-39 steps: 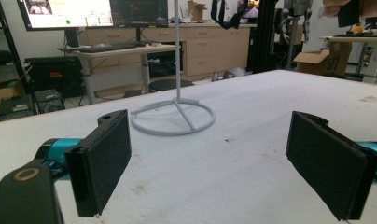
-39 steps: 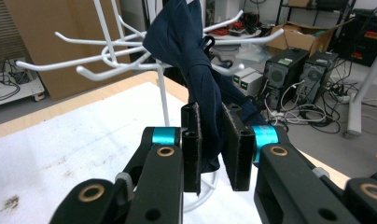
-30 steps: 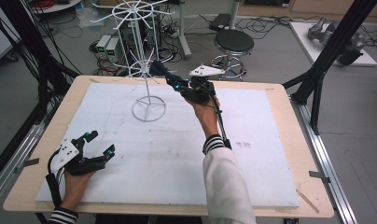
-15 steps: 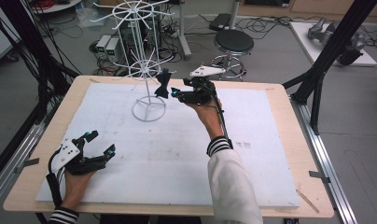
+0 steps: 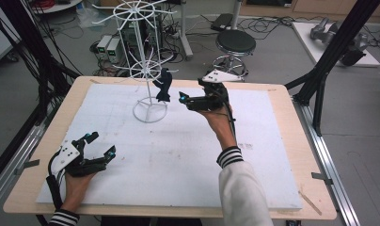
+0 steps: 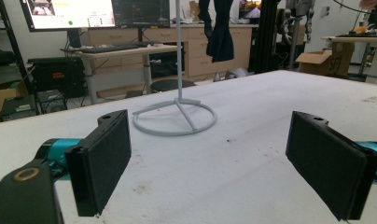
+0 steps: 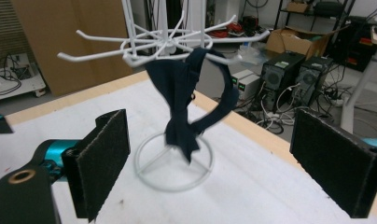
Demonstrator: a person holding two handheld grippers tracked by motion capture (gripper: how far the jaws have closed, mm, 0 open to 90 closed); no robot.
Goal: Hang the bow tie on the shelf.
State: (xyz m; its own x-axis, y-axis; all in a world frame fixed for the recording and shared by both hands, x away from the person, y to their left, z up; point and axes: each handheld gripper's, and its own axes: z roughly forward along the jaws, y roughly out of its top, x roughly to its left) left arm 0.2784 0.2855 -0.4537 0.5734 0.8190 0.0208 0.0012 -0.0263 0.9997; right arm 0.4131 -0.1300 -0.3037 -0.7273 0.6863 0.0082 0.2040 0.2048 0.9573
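Dark navy bow tie [image 7: 184,105], white wire rack [image 5: 143,56], black-and-white striped cuffs [image 5: 230,157]

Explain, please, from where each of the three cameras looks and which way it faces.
High view: above the person's side, facing forward and down on the table; both forearms, left gripper and right gripper show.
Left gripper view: low over the table, facing the rack; its open jaws show.
Right gripper view: raised, facing the dark cloth that hangs on the rack; its open jaws show.
Shared: all three see the rack and the cloth.
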